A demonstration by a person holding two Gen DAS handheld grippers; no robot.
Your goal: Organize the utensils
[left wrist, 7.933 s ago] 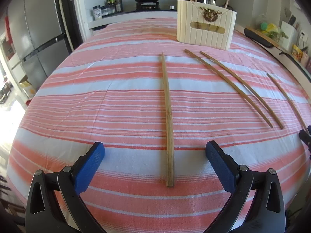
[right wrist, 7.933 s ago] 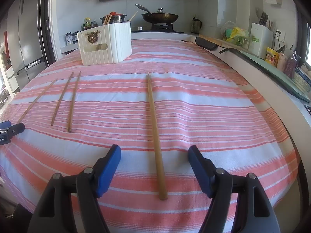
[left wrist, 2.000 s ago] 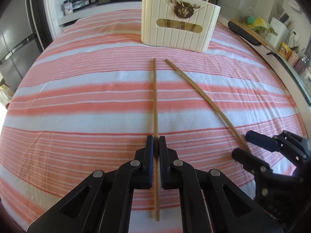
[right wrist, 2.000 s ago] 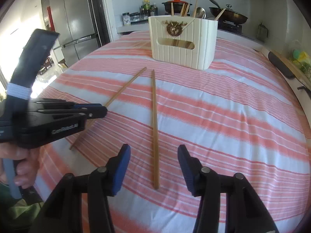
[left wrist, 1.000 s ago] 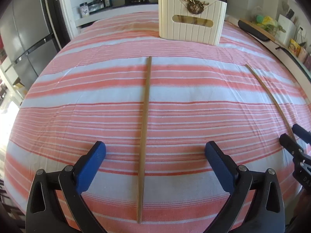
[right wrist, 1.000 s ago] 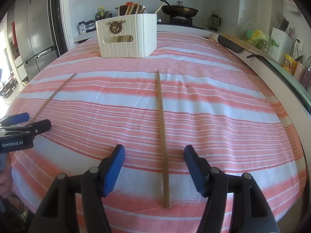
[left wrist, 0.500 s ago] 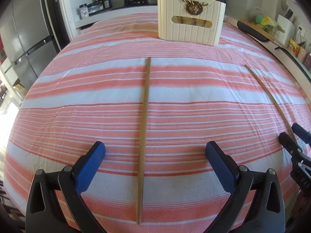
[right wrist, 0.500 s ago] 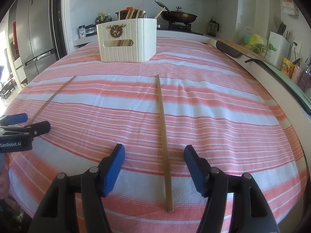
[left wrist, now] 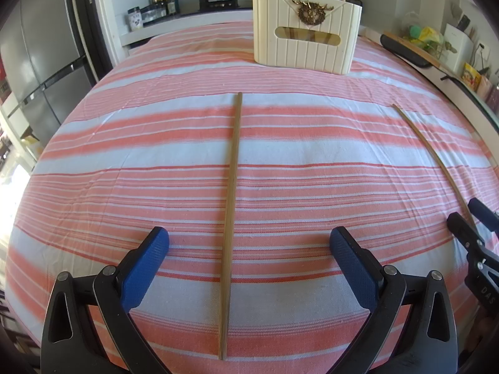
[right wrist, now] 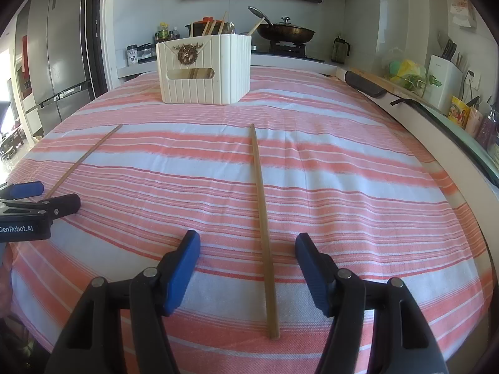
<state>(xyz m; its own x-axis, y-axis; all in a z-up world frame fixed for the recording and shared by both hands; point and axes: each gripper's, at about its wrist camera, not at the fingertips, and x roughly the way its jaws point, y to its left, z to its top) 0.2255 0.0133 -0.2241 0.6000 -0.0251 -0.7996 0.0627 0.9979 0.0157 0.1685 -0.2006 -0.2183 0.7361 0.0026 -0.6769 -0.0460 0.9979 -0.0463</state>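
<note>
Two wooden chopsticks lie apart on the striped tablecloth. One chopstick [left wrist: 230, 205] runs lengthwise between the fingers of my open left gripper [left wrist: 249, 249]; it also shows at the left of the right wrist view [right wrist: 84, 159]. The other chopstick [right wrist: 263, 221] lies between the fingers of my open right gripper [right wrist: 248, 255]; it shows at the right of the left wrist view [left wrist: 433, 155]. A cream utensil box [left wrist: 305, 43] with a gold emblem stands at the far side, holding several chopsticks; it shows in the right wrist view too [right wrist: 202, 68].
The pink and white striped tablecloth [left wrist: 312, 143] covers the table. A counter with a stove, pots [right wrist: 285, 32] and bottles runs behind. A fridge [right wrist: 59, 50] stands at the left. Boards and a knife block [right wrist: 444, 78] sit along the right counter.
Two seconds ago my left gripper was shut on a chopstick near the box. Since then it has opened and both grippers now hover low over the last two chopsticks, almost still.
</note>
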